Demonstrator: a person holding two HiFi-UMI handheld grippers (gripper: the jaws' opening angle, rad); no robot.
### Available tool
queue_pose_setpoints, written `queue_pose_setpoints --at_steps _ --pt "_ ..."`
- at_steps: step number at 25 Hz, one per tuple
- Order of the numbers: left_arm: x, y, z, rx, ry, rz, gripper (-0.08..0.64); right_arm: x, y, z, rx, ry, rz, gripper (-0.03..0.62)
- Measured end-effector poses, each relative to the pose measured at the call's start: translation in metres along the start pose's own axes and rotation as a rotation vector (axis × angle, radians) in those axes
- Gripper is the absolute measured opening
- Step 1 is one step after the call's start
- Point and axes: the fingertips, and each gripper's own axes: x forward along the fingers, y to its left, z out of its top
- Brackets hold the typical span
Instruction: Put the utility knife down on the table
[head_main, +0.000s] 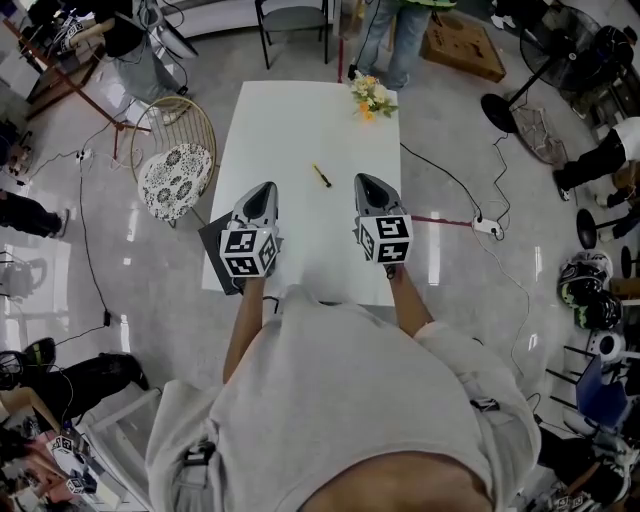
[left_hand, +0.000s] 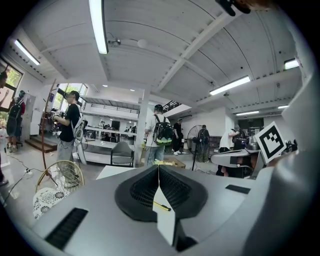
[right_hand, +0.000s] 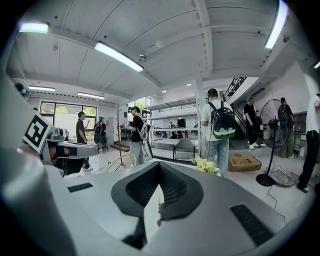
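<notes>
The utility knife (head_main: 321, 175), slim and yellow with a dark end, lies flat on the white table (head_main: 290, 120), near its middle. My left gripper (head_main: 265, 188) hovers over the table's near left part, jaws shut with nothing between them. My right gripper (head_main: 365, 180) hovers level with it on the near right, shut and empty too. The knife lies just beyond and between the two tips, touched by neither. In the left gripper view the knife (left_hand: 162, 206) shows through the gap below the closed tips (left_hand: 159, 167). The right gripper view shows the knife (right_hand: 159, 204) the same way.
A bunch of flowers (head_main: 372, 97) lies at the table's far right corner. A wicker chair with a patterned cushion (head_main: 176, 165) stands left of the table, a dark flat thing (head_main: 215, 250) by its near left corner. Cables and a power strip (head_main: 487, 226) run on the floor to the right. A person (head_main: 395, 30) stands beyond the far end.
</notes>
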Motion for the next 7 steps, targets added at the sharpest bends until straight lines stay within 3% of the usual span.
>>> queue_pose_setpoints --at_steps 7 --pt "0.0056 0.0014 -0.0025 -0.004 0.008 0.004 0.021 0.006 -0.0003 -0.0027 -0.003 0.01 0.006 0.031"
